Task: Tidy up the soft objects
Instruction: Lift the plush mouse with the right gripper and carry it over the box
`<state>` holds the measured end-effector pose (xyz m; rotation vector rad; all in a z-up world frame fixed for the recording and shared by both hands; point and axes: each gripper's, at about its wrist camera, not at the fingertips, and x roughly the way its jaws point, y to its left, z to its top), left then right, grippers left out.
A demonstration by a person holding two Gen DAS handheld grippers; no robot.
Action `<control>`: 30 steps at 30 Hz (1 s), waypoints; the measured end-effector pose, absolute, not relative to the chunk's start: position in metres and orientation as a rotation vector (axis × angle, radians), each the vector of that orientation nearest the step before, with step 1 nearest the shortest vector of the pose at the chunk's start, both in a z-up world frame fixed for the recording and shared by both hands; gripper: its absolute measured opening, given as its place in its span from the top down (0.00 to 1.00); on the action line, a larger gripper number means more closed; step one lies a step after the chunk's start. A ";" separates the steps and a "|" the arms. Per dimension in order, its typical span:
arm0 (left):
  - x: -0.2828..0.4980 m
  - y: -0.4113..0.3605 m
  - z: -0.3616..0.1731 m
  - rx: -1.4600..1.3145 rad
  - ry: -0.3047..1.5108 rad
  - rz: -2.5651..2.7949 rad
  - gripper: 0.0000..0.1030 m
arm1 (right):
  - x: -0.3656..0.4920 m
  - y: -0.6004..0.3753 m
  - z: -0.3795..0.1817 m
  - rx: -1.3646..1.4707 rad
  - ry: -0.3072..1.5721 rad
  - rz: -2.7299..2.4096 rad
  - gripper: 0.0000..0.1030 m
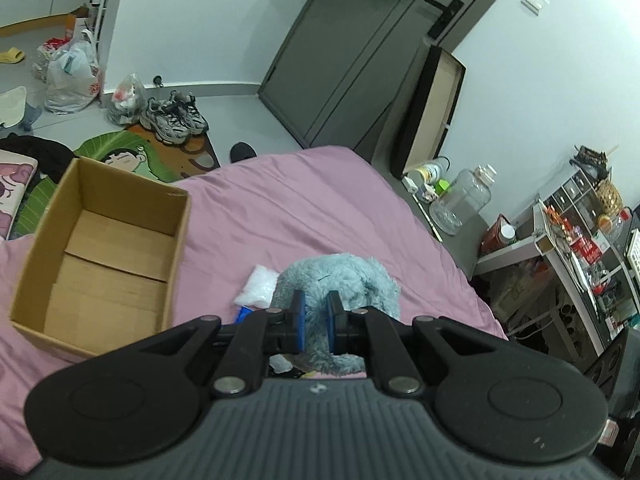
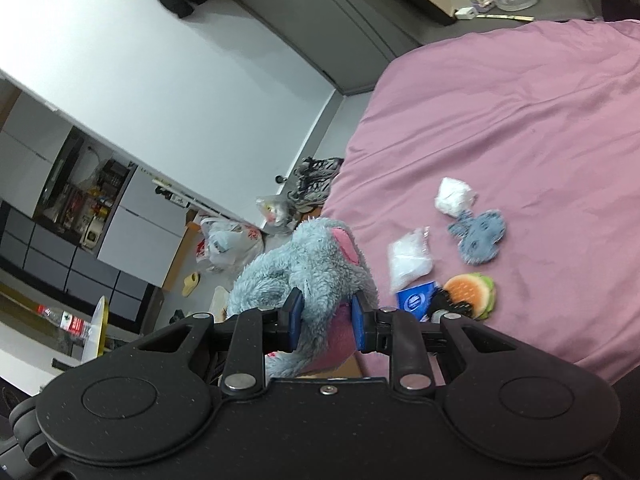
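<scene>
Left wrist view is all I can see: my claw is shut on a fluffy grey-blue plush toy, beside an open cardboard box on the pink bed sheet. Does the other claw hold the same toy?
Observer: Yes. The right claw is shut on the fluffy grey-blue plush toy too, at a part with pink fabric.
Operator: What soft things remain on the sheet, which I cannot see?
Observer: A small flat grey felt toy lies on the pink bed sheet, apart from the plush.
Operator: Anything else near it?
Observer: A burger-shaped soft toy lies closer to the right claw, beside a blue packet.
</scene>
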<state>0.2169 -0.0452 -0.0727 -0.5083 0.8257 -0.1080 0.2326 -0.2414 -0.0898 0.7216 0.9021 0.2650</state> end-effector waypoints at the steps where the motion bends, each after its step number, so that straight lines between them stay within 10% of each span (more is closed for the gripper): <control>1: 0.215 -0.041 -0.072 -0.511 0.822 -0.104 0.91 | 0.232 -0.238 -0.089 0.718 0.902 0.271 0.76; 30: 0.200 0.078 -0.073 -0.584 0.746 0.085 0.91 | 0.269 -0.100 -0.082 0.568 0.958 0.476 0.76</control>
